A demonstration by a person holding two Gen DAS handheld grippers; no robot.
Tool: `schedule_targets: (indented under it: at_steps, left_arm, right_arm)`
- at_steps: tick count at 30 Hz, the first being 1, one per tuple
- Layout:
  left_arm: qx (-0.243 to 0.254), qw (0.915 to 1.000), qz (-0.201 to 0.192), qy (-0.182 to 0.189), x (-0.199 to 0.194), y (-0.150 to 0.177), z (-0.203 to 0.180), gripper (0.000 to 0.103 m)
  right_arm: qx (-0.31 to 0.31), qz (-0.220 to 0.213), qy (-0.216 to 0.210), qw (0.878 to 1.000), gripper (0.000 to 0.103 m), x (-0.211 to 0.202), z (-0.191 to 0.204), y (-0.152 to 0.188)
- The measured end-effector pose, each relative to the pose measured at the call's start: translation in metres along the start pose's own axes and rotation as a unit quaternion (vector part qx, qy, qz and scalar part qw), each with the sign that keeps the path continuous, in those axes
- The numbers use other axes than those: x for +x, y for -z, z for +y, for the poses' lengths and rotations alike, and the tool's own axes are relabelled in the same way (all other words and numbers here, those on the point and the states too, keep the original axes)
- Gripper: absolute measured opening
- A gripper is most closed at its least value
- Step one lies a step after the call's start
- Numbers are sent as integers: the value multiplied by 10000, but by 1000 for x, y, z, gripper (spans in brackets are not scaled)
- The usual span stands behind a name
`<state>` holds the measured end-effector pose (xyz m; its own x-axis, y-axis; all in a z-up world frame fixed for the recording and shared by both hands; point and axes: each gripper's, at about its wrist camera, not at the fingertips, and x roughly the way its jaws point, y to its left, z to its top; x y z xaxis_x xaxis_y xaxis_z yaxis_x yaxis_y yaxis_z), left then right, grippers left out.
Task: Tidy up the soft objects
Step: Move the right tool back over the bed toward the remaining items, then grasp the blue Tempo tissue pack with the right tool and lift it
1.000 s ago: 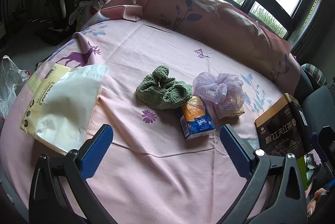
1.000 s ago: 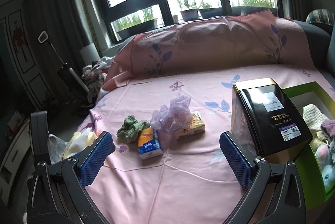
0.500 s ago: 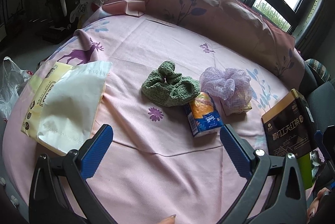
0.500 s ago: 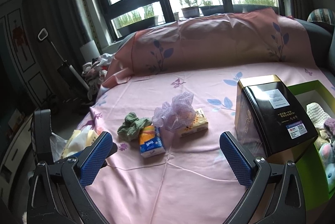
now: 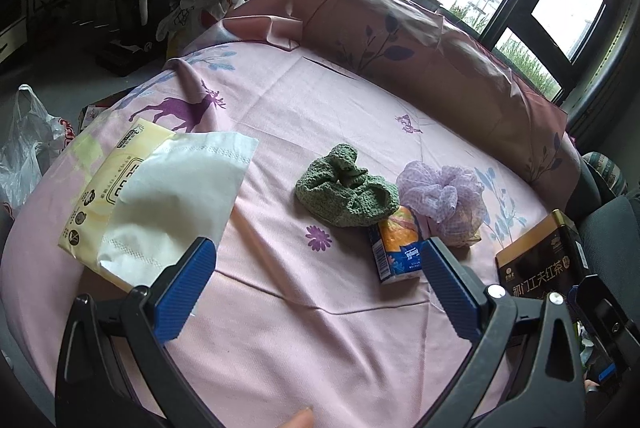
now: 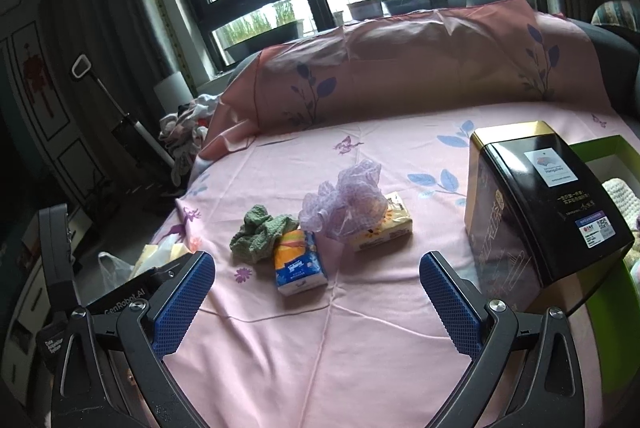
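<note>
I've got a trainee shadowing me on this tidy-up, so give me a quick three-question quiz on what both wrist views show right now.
1. True or false: the left gripper has its jaws closed on the green knitted cloth.
2. Multiple choice: what does the lilac mesh pouf partly rest on? A) the black tea tin B) the yellow tissue pack C) the pillow
3. Fill in: beside the green knitted cloth stands an orange and ____ tissue pack.

Key
1. False: both the left gripper and the right gripper are open and hold nothing.
2. B
3. blue
</note>
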<state>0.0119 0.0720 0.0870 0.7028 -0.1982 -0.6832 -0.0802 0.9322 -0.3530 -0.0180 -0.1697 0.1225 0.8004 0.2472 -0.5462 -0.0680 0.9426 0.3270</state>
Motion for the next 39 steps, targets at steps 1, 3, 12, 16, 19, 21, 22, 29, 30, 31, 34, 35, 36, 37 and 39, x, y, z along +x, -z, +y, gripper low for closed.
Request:
schedule_targets:
  at_steps: [1,3,12,16,19,21,22,29,30,31,34,35,36,37,39]
  left_arm:
    - [-46,10000,8,10,0,0,2,101]
    - [-82,9999,65,85,2,-1,4,101]
    - [88,9999,137,-51,5,-2,7,91]
    - [-66,9998,27,-185,1,-5,16,90]
    - [-103,9999,-39,-101,-2,-6,20,90]
    - [-124,9998,-18,-137,-2,-7,20,90]
    - [-130,9998,5,-175,-1,-6,20,90]
    - [-141,9998,89,-65,-2,-5,18,90]
    - [-137,9999,103,-24,-1,-6,17,90]
    - [-132,9998,125,8,-1,-5,17,90]
    - [-106,9994,294,131,1,-4,13,87]
    - [-79,9991,366,192,2,-3,10,85]
    - [-46,9989,417,230,3,-2,7,83]
    - [-2,9988,439,226,3,-1,4,80]
    - [95,9990,404,181,2,2,-1,79]
  right_arm:
    - [29,71,-79,9999,102,3,0,0]
    - [15,160,-89,9998,102,10,3,-1]
    - [-383,1096,7,9932,88,88,20,-11]
    - [-502,1562,90,9864,82,126,18,-7]
    - [-649,1764,42,9822,82,143,21,1]
    - [-833,1893,30,9784,82,153,27,9]
    - [-941,1921,77,9768,82,158,31,12]
    - [-1440,1881,829,9680,54,160,37,30]
    - [-1409,1912,826,9679,54,156,36,30]
    - [-1348,1936,815,9683,54,150,34,31]
    - [-1213,2079,937,9661,54,127,30,35]
    - [-1205,2146,955,9645,54,119,29,39]
    - [-1180,2225,922,9634,54,111,28,43]
    - [-1140,2309,855,9625,54,104,26,48]
    - [-989,2418,729,9625,54,89,21,56]
